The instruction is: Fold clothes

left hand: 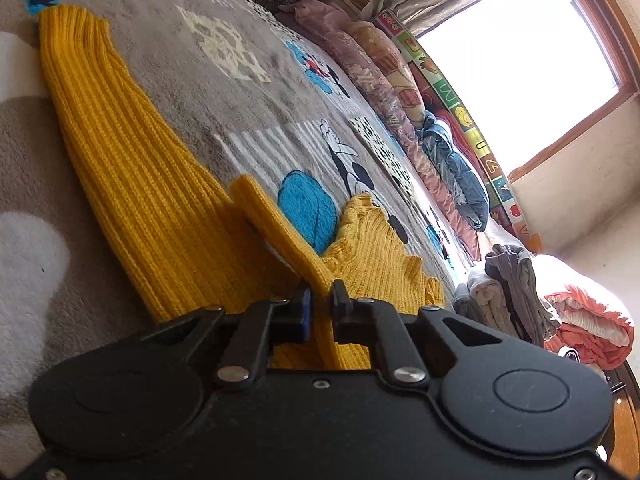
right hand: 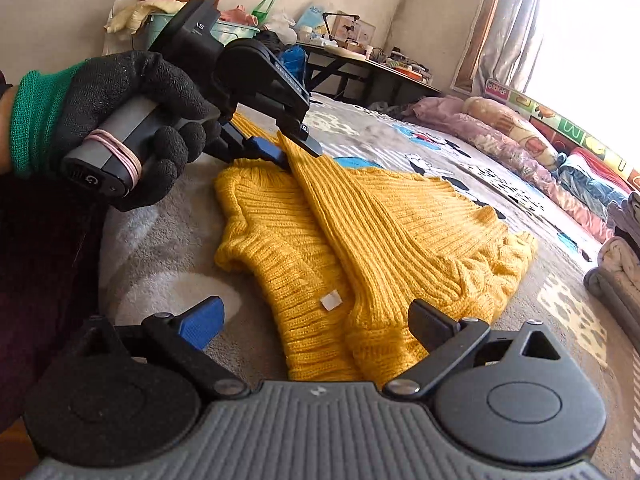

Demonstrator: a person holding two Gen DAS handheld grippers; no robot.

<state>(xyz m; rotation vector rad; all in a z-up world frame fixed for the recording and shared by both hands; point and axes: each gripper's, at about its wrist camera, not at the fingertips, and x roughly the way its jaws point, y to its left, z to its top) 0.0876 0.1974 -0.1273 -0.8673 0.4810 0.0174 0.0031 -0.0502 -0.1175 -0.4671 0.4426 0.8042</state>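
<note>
A mustard-yellow ribbed knit sweater (right hand: 400,232) lies on a grey cartoon-print blanket (right hand: 460,148). My left gripper (left hand: 320,300) is shut on a raised fold of the sweater (left hand: 160,184), pinching its edge between the pads. In the right wrist view that same left gripper (right hand: 298,148) sits at the sweater's far end, held by a gloved hand (right hand: 120,120), and lifts a strip of knit off the blanket. My right gripper (right hand: 316,324) stands open at the near end, its fingers wide on either side of the hem, with a small white tag (right hand: 331,302) between them.
Rolled quilts and pillows (left hand: 400,92) line the blanket's far edge under a bright window (left hand: 520,60). Folded clothes (left hand: 516,292) are stacked at the right. A cluttered low table (right hand: 360,60) and a basket (right hand: 228,32) stand behind the bed.
</note>
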